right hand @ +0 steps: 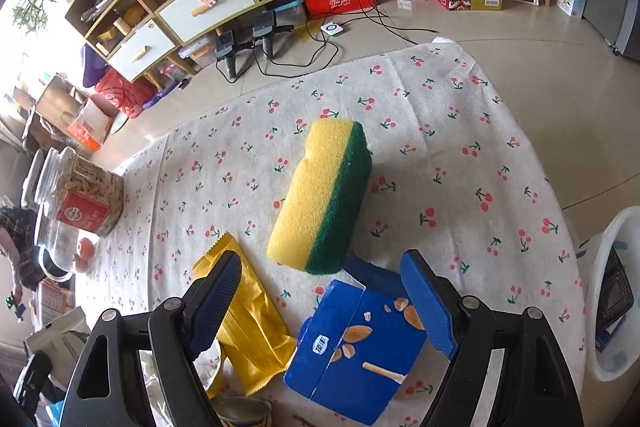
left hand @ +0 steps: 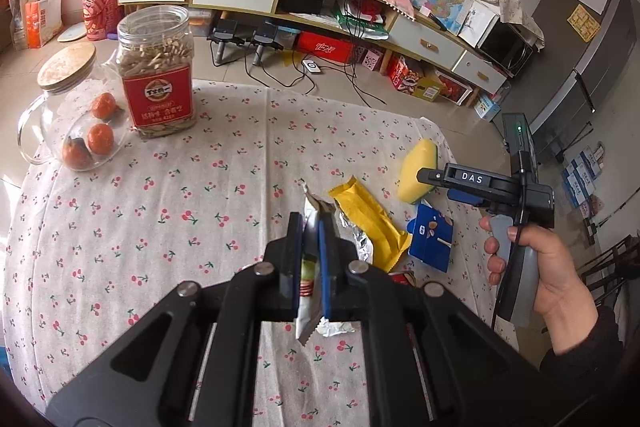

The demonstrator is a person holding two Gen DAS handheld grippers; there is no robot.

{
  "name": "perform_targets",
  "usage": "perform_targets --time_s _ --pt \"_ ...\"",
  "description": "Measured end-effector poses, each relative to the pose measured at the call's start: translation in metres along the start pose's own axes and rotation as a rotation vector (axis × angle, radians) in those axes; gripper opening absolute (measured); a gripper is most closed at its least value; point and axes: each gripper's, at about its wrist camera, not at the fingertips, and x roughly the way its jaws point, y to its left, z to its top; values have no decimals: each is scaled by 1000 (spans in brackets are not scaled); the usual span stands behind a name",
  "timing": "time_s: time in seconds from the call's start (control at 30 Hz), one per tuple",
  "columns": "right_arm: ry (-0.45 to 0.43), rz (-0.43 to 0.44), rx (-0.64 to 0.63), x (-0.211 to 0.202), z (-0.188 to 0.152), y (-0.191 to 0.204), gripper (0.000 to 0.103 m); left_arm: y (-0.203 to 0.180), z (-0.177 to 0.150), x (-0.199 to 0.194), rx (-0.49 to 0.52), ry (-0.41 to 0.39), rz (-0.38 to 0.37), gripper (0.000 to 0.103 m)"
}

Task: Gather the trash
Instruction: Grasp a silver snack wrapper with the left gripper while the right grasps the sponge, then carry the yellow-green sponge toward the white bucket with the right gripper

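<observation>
Your left gripper has its fingers clamped on a torn foil wrapper, held upright just above the desk. Your right gripper hangs with fingers spread wide and holding nothing, over a blue carton and a yellow wrapper that lie side by side on the cloth. Just beyond them sits a yellow-green sponge. Farther off, at the desk's far left, a seed jar stands beside a glass jug with oranges inside.
</observation>
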Motion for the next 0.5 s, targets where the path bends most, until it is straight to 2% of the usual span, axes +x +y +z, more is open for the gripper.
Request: perform_targets --time_s 0.13,0.2,0.27,0.3,0.33,0.5 --pt "-1 -14 9 9 7 3 81 3 1 4 -17 6 6 9" --pt "-1 -26 12 13 10 3 74 4 0 5 -19 10 6 9" --pt "8 -33 13 15 11 0 53 6 -1 5 -19 13 8 9" --pt "11 -31 14 15 11 -1 48 7 -1 5 -20 15 9 9" --pt "12 -22 12 14 11 -3 34 7 -1 6 -22 17 9 9" --pt "-3 -7 -26 -9 6 -3 30 10 -3 8 -32 33 3 9"
